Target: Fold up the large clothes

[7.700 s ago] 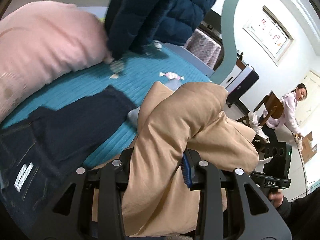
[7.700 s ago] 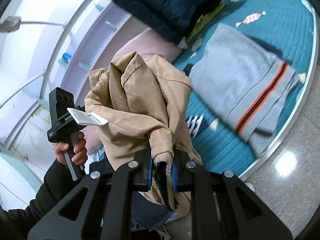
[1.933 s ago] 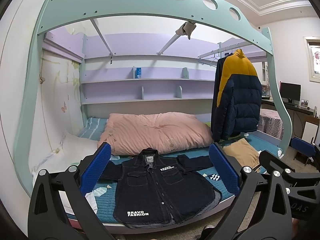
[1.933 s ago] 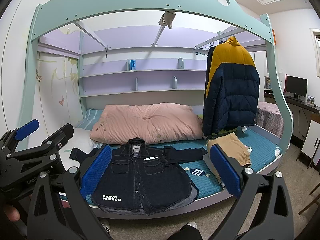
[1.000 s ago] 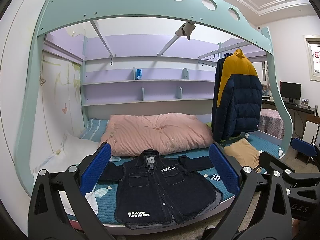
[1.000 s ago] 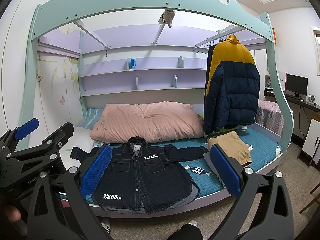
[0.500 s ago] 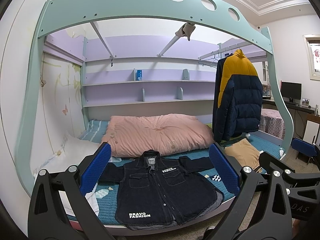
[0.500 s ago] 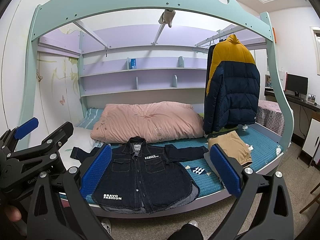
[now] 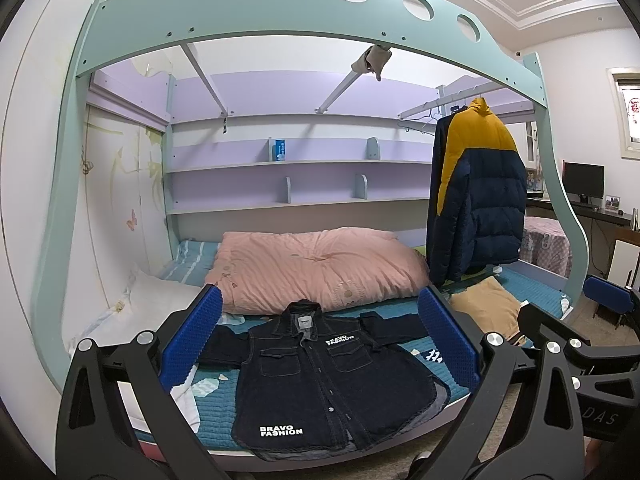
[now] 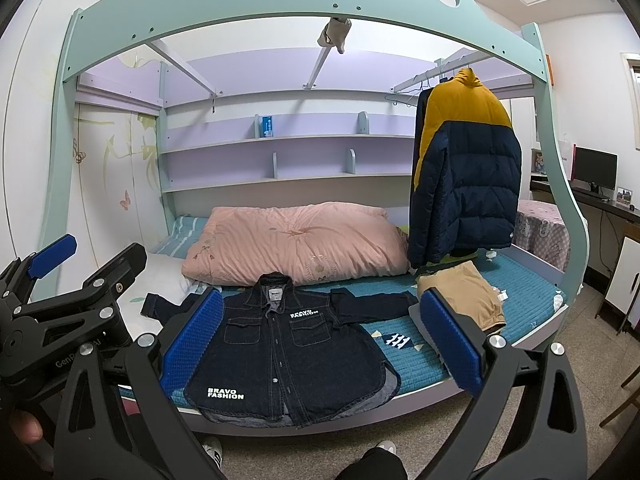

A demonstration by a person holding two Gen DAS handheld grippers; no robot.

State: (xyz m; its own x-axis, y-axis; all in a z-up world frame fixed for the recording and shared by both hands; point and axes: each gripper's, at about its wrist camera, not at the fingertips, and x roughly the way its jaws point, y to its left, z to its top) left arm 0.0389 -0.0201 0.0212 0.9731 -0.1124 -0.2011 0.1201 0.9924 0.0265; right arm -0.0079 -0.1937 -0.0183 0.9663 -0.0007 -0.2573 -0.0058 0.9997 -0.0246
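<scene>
A dark denim jacket (image 9: 320, 376) with white "BRAVO FASHION" lettering lies spread flat, front up, on the teal bedspread, hem at the bed's front edge; it also shows in the right wrist view (image 10: 288, 352). A folded tan garment (image 9: 486, 312) lies to its right on the bed (image 10: 460, 292). My left gripper (image 9: 318, 344) is open and empty, held back from the bed. My right gripper (image 10: 316, 340) is open and empty, also back from the bed. Each gripper shows at the edge of the other's view.
A pink duvet (image 9: 316, 268) lies behind the jacket. A navy and yellow puffer coat (image 10: 466, 184) hangs from a rail over the bed's right end. The teal bunk frame (image 9: 280, 12) arches overhead. A desk with a monitor (image 10: 594, 170) stands at right.
Since 7.7 s ago both grippers have let go of the tan garment, which now lies folded on the bed, and have drawn back. Over the last two seconds almost nothing has moved.
</scene>
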